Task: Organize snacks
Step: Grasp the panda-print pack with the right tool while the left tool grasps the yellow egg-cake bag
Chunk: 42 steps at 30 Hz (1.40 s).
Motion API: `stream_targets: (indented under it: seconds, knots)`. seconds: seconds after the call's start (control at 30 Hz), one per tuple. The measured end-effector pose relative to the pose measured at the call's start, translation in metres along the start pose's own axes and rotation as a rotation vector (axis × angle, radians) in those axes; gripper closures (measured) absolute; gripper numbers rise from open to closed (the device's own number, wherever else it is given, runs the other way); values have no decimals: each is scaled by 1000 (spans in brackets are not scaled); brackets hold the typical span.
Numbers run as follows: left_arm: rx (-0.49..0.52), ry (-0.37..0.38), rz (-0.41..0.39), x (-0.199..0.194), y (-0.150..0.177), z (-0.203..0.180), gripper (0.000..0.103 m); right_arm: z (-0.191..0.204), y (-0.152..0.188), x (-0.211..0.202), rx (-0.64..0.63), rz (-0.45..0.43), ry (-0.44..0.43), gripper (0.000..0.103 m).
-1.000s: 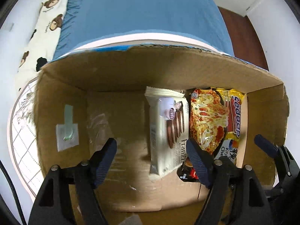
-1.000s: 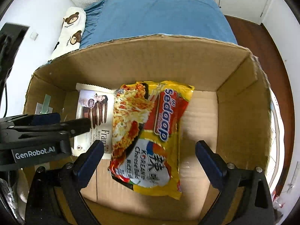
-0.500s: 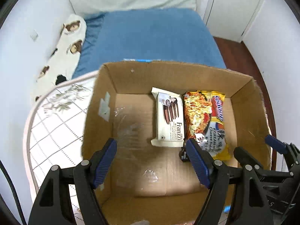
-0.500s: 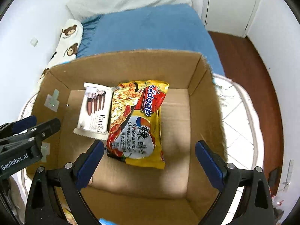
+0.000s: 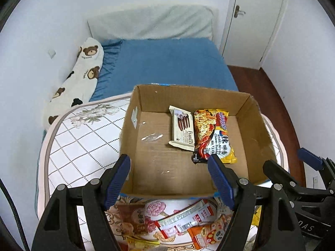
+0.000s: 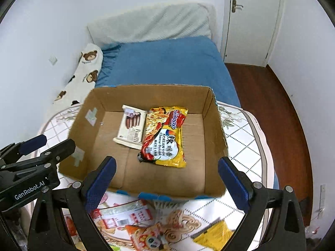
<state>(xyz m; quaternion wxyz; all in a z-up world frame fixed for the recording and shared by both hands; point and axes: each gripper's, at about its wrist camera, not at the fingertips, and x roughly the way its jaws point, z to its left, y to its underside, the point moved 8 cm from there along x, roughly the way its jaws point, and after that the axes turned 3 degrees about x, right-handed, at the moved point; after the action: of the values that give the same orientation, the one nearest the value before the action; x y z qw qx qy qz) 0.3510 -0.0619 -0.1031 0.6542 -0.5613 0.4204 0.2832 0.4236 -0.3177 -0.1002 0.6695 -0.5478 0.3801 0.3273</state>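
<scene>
An open cardboard box (image 5: pixel 188 98) (image 6: pixel 146 96) stands on a round table. Flat on its floor lie a white wafer pack (image 5: pixel 182 127) (image 6: pixel 132 127) and, right beside it, a yellow noodle pack (image 5: pixel 213 136) (image 6: pixel 165 138). My left gripper (image 5: pixel 168 159) hovers open above the box's near wall, with nothing between its fingers. My right gripper (image 6: pixel 166 160) is open too, empty, and above the same near edge. Each shows in the other's view: the right gripper (image 5: pixel 283 158) off to the right, the left gripper (image 6: pixel 57 140) off to the left.
Several loose snack packs lie on the floral tablecloth (image 5: pixel 83 138) in front of the box: a white-red pack (image 5: pixel 184 215) (image 6: pixel 123 215), an orange pack (image 5: pixel 207 234) (image 6: pixel 146 234), a yellow pack (image 6: pixel 213 234). Behind are a blue bed (image 5: pixel 163 62), a bear pillow (image 5: pixel 83 69) and a door (image 5: pixel 251 21).
Both grippers have risen and pulled back out of the box, so the whole box and the loose packs in front of it now show. Neither gripper's jaws have changed.
</scene>
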Motion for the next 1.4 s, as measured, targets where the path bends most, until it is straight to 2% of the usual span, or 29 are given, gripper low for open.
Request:
stream_targets:
  seconds: [0.3, 0.43, 0.57, 0.67, 0.77, 0.93, 1.07, 1.23, 1.27, 1.3, 1.33, 1.4]
  knots:
    - [-15, 11, -54, -45, 25, 9, 28, 11, 23, -55, 51, -59, -55, 3]
    - [-16, 6, -26, -51, 47, 16, 28, 12, 44, -61, 86, -19, -91, 3]
    - [17, -51, 41, -37, 90, 29, 28, 15, 86, -45, 116, 80, -128, 3]
    - [10, -77, 162, -11, 136, 46, 28, 13, 126, -23, 172, 185, -161, 3]
    - [-42, -83, 311, 19, 193, 65, 28, 10, 170, 7, 280, 310, -219, 3]
    - [-59, -81, 503, 62, 259, 71, 28, 5, 222, 48, 438, 468, -270, 3]
    - [-54, -89, 573, 87, 275, 68, 28, 7, 242, 78, 552, 547, -285, 3]
    - [-56, -99, 605, 103, 273, 63, 28, 3, 245, 115, 688, 590, -218, 5]
    - [-51, -103, 610, 104, 272, 62, 28, 3, 245, 122, 700, 596, -208, 9]
    - [-48, -104, 612, 105, 271, 60, 28, 3, 246, 128, 697, 608, -193, 22]
    - [-42, -105, 615, 105, 269, 59, 28, -2, 246, 136, 671, 580, -114, 29]
    - [-35, -103, 622, 109, 265, 57, 28, 5, 244, 142, 535, 598, -81, 33]
